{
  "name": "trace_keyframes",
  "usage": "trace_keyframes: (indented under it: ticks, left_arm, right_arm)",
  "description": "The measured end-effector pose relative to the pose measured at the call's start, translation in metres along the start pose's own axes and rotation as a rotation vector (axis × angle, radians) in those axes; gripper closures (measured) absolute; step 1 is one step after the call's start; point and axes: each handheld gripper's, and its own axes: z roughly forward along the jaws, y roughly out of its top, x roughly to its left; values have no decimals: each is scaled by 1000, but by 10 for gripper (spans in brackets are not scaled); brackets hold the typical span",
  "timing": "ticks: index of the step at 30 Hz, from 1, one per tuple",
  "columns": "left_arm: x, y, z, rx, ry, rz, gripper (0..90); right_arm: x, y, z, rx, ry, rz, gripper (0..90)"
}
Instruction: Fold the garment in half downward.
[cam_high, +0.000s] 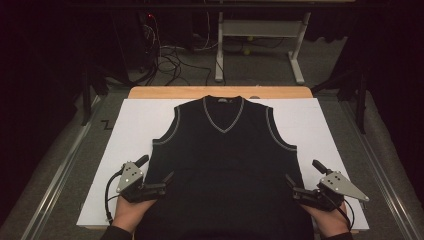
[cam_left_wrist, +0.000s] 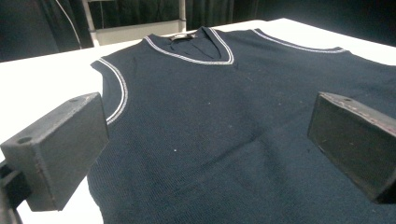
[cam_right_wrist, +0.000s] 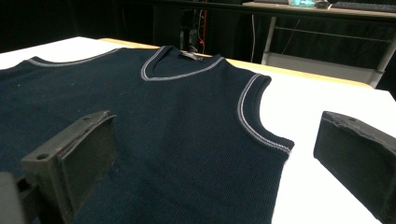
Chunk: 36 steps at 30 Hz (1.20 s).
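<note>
Fingers wide apart on both grippers, nothing between the pads. Left gripper (cam_high: 159, 184) sits at the vest's left side seam, low on the garment; right gripper (cam_high: 294, 187) mirrors it at the right side seam. Each is carried by a hand coming in over the near edge of the desk. Dark sleeveless vest (cam_high: 225, 165) lies flat, front up, V-neck toward the far edge, hem hanging toward the near edge. Pale striped trim lines the neck and armholes. Vest rests on a white board (cam_high: 130, 125) that covers the wooden desk (cam_high: 165, 92); a strip of wood shows along the far edge.
</note>
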Motion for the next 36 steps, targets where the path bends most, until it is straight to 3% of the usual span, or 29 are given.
trace_keyframes:
  ticks: [2,12,17,36]
  left_arm:
    - [0,-1,1,-2,-5,11,0]
    - [5,-1,5,3,-37,-34,0]
    - [8,-3,7,24,-34,-36,0]
    - [13,0,0,-4,-33,-54,0]
  right_arm:
    - [1,0,-1,1,8,0,0]
    - [-1,-1,1,2,18,0,0]
    - [-1,-1,1,5,21,0,0]
    - [1,1,4,23,27,-19,0]
